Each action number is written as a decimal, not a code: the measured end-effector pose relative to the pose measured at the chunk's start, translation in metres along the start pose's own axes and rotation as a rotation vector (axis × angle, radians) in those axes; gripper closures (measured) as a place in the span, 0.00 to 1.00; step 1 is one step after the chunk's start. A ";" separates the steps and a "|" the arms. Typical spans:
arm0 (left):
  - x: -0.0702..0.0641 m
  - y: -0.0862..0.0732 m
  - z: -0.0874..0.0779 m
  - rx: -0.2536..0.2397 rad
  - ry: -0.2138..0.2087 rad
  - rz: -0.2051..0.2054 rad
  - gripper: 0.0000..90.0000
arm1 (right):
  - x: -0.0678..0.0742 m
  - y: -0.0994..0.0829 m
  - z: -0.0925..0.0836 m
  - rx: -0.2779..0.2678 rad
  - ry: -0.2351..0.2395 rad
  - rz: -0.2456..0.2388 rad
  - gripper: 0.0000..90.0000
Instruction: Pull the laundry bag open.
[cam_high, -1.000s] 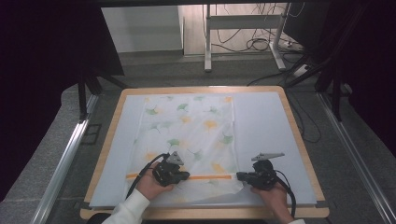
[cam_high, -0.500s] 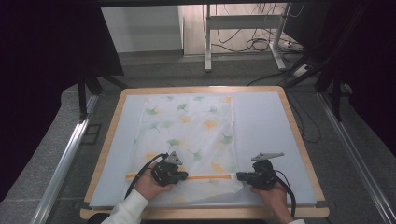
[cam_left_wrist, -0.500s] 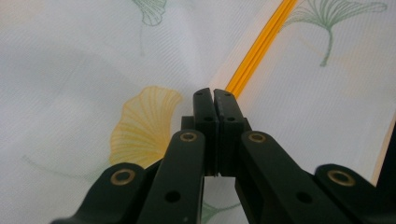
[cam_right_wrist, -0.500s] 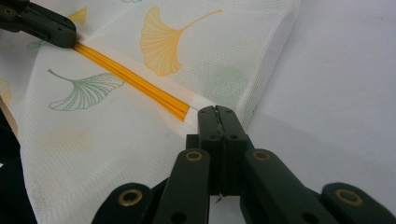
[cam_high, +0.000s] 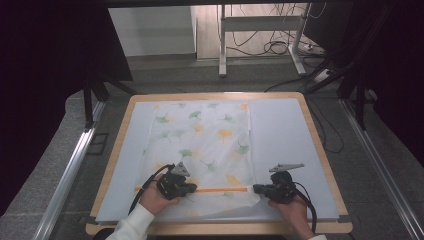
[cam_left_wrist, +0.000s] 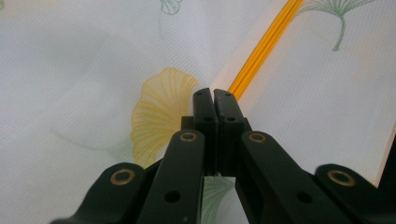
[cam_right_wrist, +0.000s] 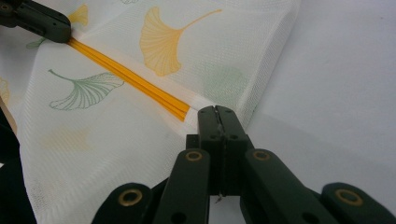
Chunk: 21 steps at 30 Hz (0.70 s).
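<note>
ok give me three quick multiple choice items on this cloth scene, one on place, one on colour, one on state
1. Where is the orange stripe?
A. between the two grippers
B. at the cloth's far edge
C. off the cloth

2. What colours are the leaves on the cloth?
A. red and blue
B. green and yellow
C. black only

3. How do the jaws of the right gripper stand?
A. wide open
B. shut on the cloth's edge
C. shut on a pen

Key: 1 A, the stripe runs from the left gripper to the right one in the high view. 2 B, ginkgo leaves in both colours show. 3 B, the jaws meet on the cloth by the stripe's end.
</note>
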<state>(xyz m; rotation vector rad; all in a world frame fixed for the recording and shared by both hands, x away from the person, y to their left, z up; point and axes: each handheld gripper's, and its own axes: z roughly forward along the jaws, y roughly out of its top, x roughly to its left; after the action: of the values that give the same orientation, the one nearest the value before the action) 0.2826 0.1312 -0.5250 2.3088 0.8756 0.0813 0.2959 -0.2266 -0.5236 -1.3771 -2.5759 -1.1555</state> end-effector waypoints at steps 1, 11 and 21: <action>0.001 -0.001 -0.001 0.000 0.003 -0.001 1.00 | 0.000 0.000 0.000 0.000 0.001 0.000 0.99; 0.008 -0.009 -0.008 -0.003 0.011 -0.019 1.00 | 0.000 0.000 0.000 0.000 0.001 0.001 0.99; 0.014 -0.018 -0.015 -0.007 0.026 -0.042 0.99 | 0.000 0.000 0.000 -0.001 0.002 0.001 0.99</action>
<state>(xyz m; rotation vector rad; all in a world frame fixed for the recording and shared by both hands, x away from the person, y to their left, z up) 0.2786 0.1581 -0.5265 2.2862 0.9354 0.0965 0.2961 -0.2270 -0.5238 -1.3760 -2.5738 -1.1576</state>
